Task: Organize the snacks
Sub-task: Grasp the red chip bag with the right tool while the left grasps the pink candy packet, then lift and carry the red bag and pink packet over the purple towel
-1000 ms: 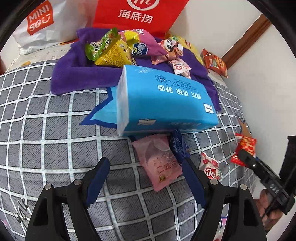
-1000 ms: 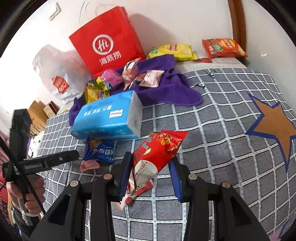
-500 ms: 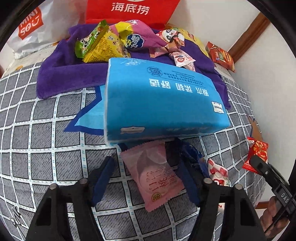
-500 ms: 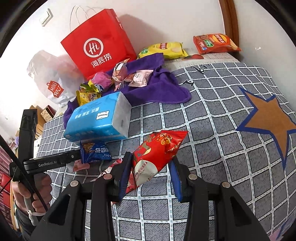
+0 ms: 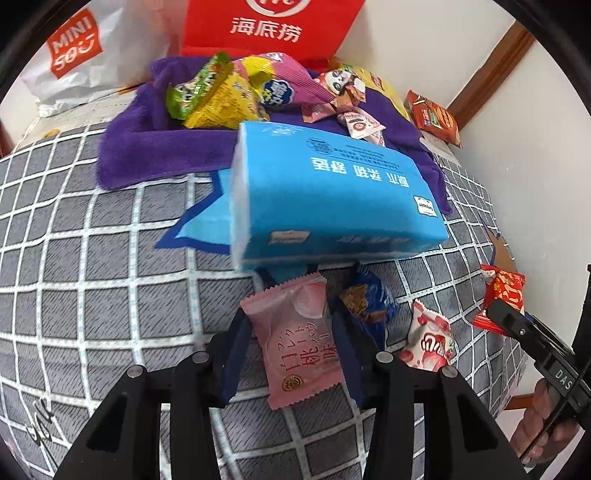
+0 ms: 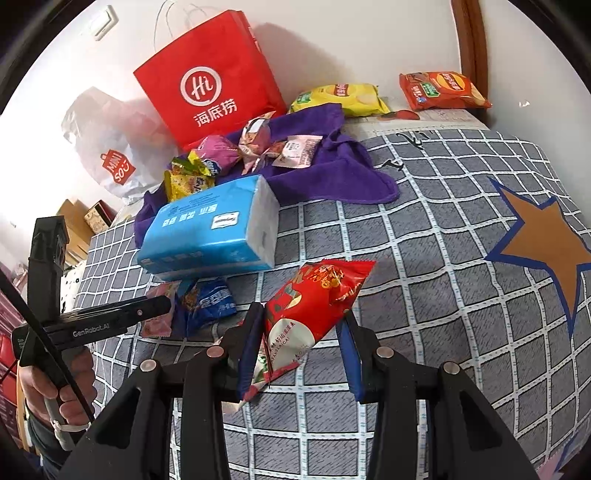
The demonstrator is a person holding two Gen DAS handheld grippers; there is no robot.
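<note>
A pink snack packet (image 5: 303,347) lies on the grey checked bedspread (image 5: 92,277), just in front of a blue tissue pack (image 5: 332,199). My left gripper (image 5: 288,314) straddles it; the jaws are closing and both pads touch the packet's sides. My right gripper (image 6: 301,314) is shut on a red snack packet (image 6: 317,295), held just above the bedspread. From the right wrist view, the left gripper (image 6: 162,304) reaches in at the left, over the pink packet (image 6: 159,325). A blue snack packet (image 5: 369,299) and a red-and-white one (image 5: 428,339) lie beside the pink one.
A purple towel (image 5: 147,155) behind the tissue pack carries several snack packets. A red paper bag (image 5: 266,26) and a white plastic bag (image 5: 74,55) stand against the wall. Yellow (image 6: 340,98) and orange (image 6: 443,90) chip bags lie at the bed's head.
The left gripper's jaws have closed from wide apart onto the pink packet's sides. The right gripper still holds the red packet and has hardly moved.
</note>
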